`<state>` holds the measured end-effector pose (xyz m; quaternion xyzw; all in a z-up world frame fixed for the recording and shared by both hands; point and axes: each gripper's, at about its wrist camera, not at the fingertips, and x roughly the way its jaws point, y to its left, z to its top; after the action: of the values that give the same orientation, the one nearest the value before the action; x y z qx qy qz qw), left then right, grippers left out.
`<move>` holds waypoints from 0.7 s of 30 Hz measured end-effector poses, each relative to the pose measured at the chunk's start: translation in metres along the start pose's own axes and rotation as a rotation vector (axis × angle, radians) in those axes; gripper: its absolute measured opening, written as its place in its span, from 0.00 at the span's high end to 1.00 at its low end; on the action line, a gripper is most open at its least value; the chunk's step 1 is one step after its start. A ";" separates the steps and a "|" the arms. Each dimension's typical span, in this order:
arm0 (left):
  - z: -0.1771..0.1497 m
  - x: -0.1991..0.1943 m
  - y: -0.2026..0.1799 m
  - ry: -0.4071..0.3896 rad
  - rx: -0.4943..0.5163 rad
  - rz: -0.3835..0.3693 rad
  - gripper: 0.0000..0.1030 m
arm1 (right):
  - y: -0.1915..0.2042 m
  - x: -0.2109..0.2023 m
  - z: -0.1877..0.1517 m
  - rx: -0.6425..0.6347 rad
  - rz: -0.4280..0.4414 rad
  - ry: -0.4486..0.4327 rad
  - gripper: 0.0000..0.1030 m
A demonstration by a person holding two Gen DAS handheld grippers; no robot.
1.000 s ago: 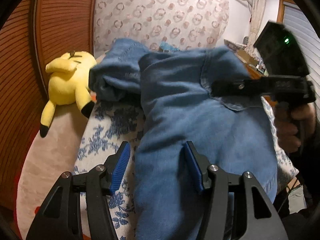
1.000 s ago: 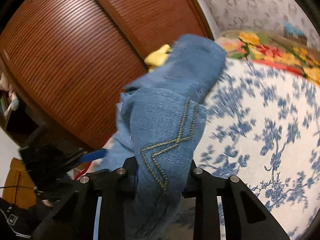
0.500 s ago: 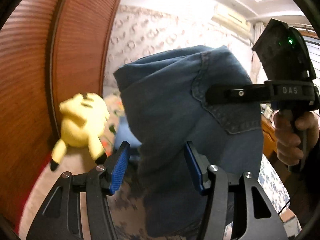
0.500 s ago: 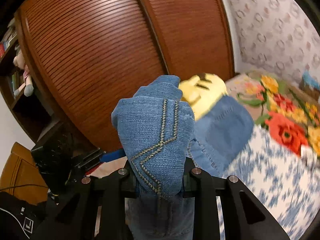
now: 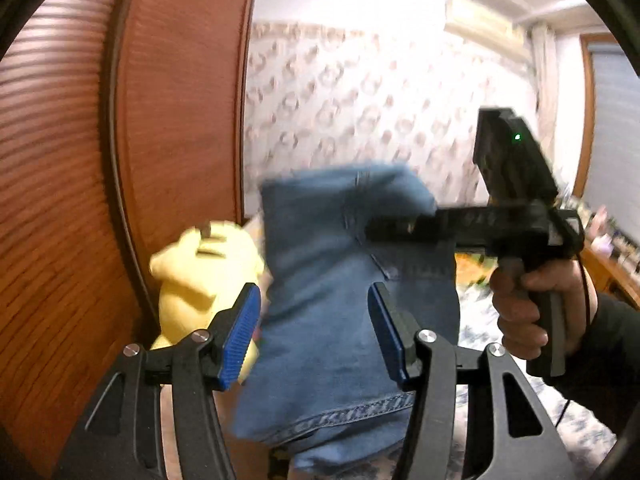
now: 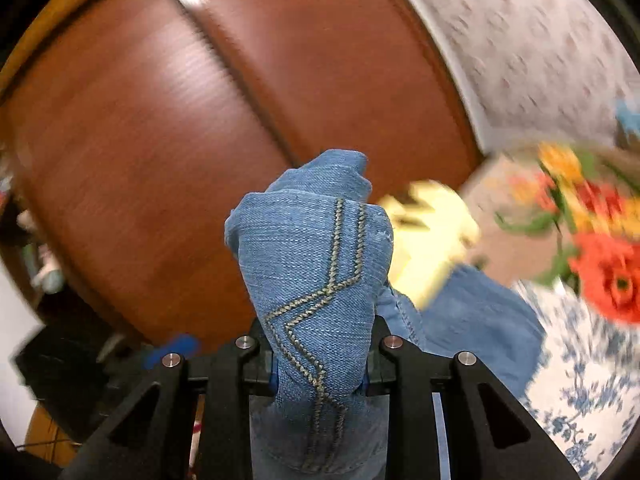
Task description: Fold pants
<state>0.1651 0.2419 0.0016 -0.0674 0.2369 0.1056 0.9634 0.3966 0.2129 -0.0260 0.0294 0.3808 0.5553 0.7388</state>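
Observation:
The blue jeans (image 5: 332, 320) hang in the air off the bed, blurred by motion. My right gripper (image 5: 384, 226) clamps their upper edge from the right, with a person's hand (image 5: 524, 304) on its handle. In the right wrist view a bunched fold of the jeans (image 6: 316, 264) with zigzag stitching fills the shut right gripper (image 6: 320, 344) and hides its pads. My left gripper (image 5: 312, 292) stands open with its blue pads (image 5: 240, 332) apart; the hanging denim shows between and behind them, and no pad presses on it.
A yellow plush toy (image 5: 200, 272) sits by the ribbed wooden wardrobe door (image 5: 80, 160), just left of the jeans. The bed's blue floral cover (image 6: 580, 380) and a bright flowered blanket (image 6: 600, 240) lie to the right. A patterned wall (image 5: 360, 100) is behind.
The jeans lay on the bed; both grippers have risen and swung, and the right one has lifted the denim clear so it hangs. The left jaws keep the same gap.

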 end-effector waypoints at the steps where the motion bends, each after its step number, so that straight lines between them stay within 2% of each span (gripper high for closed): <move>1: -0.007 0.017 -0.001 0.033 -0.006 -0.007 0.45 | -0.023 0.011 -0.009 0.017 -0.055 0.023 0.73; 5: -0.021 0.050 -0.001 0.116 -0.025 -0.033 0.45 | -0.075 0.006 -0.020 0.099 -0.091 -0.002 0.69; 8: -0.026 0.058 0.000 0.141 -0.024 -0.038 0.45 | -0.085 0.007 -0.024 0.061 -0.138 0.039 0.57; 10: -0.029 0.063 0.002 0.159 -0.022 -0.047 0.45 | -0.090 0.009 -0.023 0.050 -0.170 0.066 0.44; 12: -0.028 0.068 -0.003 0.172 -0.018 -0.043 0.45 | -0.091 0.017 -0.003 0.055 -0.171 0.083 0.41; 16: -0.028 0.078 -0.001 0.187 -0.014 -0.036 0.45 | -0.096 -0.012 0.008 0.050 -0.205 0.065 0.40; 18: -0.029 0.079 -0.003 0.189 -0.018 -0.033 0.45 | -0.084 -0.028 0.020 0.055 -0.217 0.040 0.39; 21: -0.031 0.081 -0.004 0.189 -0.021 -0.030 0.45 | -0.062 -0.053 0.020 0.013 -0.309 0.005 0.38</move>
<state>0.2228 0.2459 -0.0635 -0.0907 0.3245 0.0867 0.9375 0.4534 0.1524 -0.0129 -0.0262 0.3860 0.4325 0.8144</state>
